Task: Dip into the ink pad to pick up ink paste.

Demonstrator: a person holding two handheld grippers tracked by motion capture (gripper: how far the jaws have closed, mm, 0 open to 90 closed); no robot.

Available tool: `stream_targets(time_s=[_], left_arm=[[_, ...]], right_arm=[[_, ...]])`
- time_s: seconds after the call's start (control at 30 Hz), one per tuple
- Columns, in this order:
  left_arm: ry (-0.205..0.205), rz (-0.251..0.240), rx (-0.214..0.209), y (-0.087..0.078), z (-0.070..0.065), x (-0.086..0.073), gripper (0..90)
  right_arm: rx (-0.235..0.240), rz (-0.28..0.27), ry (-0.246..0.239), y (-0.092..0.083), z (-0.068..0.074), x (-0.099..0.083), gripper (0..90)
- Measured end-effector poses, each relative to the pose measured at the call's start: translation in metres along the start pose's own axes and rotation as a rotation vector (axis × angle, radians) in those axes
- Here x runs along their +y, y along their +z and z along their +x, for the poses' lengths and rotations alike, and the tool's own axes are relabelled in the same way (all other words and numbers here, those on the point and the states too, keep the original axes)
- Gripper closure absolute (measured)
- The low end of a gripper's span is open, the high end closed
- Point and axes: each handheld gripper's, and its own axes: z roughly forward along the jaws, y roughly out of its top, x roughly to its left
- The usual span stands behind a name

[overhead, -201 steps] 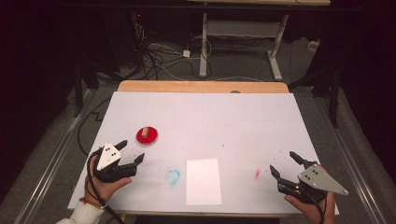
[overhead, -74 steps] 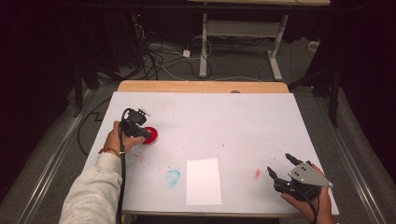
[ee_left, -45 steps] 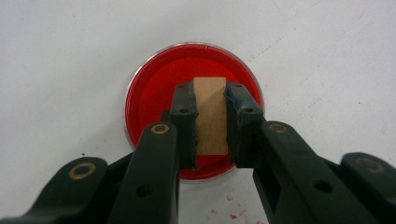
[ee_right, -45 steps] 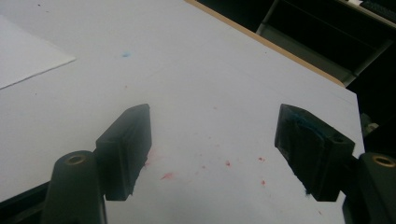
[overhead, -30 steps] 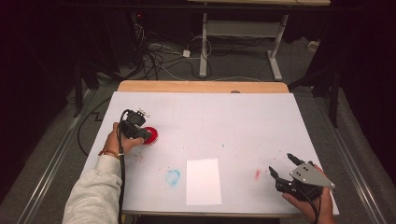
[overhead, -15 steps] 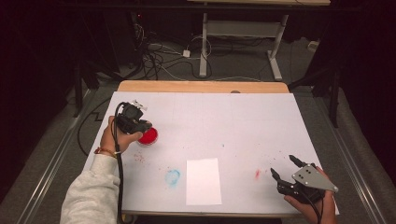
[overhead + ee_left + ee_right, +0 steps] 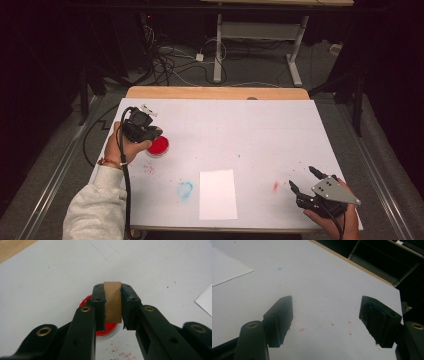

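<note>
The left gripper (image 7: 150, 131), held in the person's left hand at the far-left part of the white-covered table (image 7: 260, 130), has its two black jaws clamped on a small light-brown wooden block (image 7: 112, 301), most likely a stamp handle; the block stands upright between the pads, gripped on its flat sides so it cannot twist. Directly below it in the left gripper view lies a round red ink pad in a shallow white-rimmed dish (image 7: 86, 302), and whether the block's lower end touches the red surface or hangs just above it cannot be told, since the jaws hide that end. In the high view the same red dish (image 7: 158, 145) sits just to the right of that hand, on the left side of the table. Holding the block vertically over the pad fits a stamping job: its face would take ink evenly that way. A blank white rectangular sheet of paper (image 7: 217, 194) lies flat near the front edge, middle of the table, probably the place meant for the print, with a pale blue smudge (image 7: 184, 189) to its left and a small red smear (image 7: 275, 186) to its right. The right gripper (image 7: 305, 180) rests low at the near-right corner, well apart from the sheet, jaws spread wide with nothing between them, apparently waiting, perhaps to steady the paper
</note>
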Motion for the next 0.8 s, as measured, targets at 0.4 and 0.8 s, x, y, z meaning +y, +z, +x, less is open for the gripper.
stream_targets(time_s=[0.4, 0.8], left_arm=[[-0.051, 0.112, -0.038, 0.044, 0.020, -0.013, 73.9], [-0.094, 0.129, -0.096, 0.063, 0.033, -0.023, 73.9]], right_arm=[[0.006, 0.009, -0.004, 0.002, 0.000, -0.001, 27.6], [0.008, 0.011, -0.008, 0.002, 0.000, -0.001, 27.6]])
